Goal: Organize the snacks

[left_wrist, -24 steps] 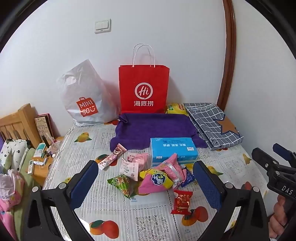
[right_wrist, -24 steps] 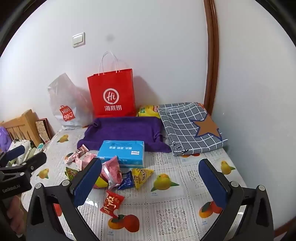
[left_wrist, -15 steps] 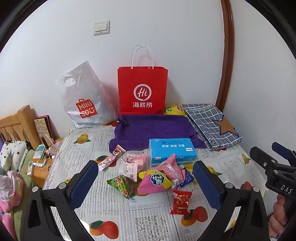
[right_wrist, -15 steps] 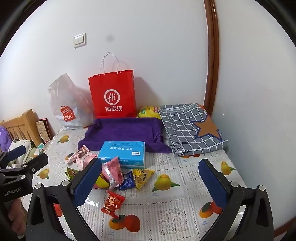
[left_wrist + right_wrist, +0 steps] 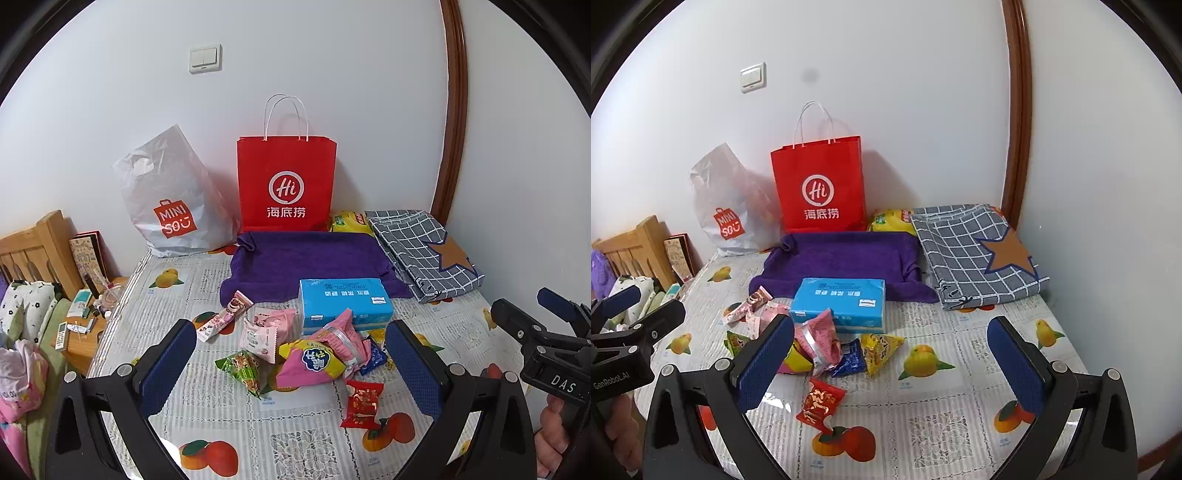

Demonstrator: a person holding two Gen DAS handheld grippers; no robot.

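1. We see the table (image 5: 122, 332) meeting the wall at twelve o'clock; its left edge drops off at nine o'clock; bare cloth lies at five o'clock in the right wrist view.
2. The snack pile (image 5: 314, 354) sits mid-table, just in front of the blue tissue box (image 5: 343, 302); the red packet (image 5: 820, 402) lies apart at six o'clock.
3. Our left gripper (image 5: 291, 354) stands fully apart, holding nothing; our right gripper (image 5: 890, 350) likewise, touching nothing.
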